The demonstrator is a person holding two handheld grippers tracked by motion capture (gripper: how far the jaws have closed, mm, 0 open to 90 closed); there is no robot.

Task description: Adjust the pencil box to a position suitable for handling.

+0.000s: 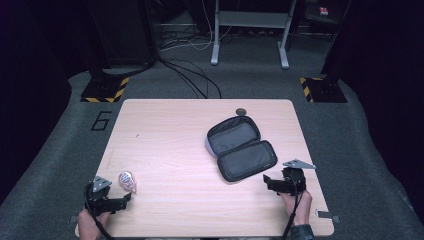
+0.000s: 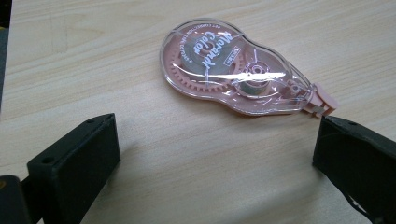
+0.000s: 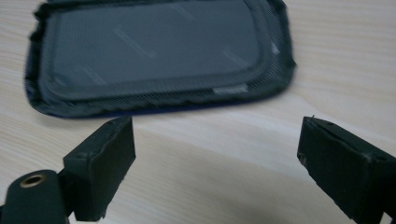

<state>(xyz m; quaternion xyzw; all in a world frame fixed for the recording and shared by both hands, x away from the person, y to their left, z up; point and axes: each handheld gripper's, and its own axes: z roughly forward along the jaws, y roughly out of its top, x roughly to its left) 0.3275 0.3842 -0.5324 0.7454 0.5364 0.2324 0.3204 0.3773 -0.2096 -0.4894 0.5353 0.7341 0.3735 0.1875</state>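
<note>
Left gripper (image 1: 126, 198) low at near-left edge of light wooden counter (image 1: 170, 150), jaws apart, empty. Pink clear-plastic correction tape dispenser (image 2: 238, 70) lies flat just beyond them. Right gripper (image 1: 267, 181) near-right, jaws apart, empty. Open black mesh zip pouch (image 1: 241, 147) just beyond, mid-counter.

One counter (image 1: 165, 150) carries one open pouch (image 1: 241, 147) near its far right, one correction tape (image 1: 127, 181) by its near left corner, and one small round disc (image 1: 241, 111) at its far edge. Two grippers: left (image 1: 122, 197), right (image 1: 270, 179).
</note>
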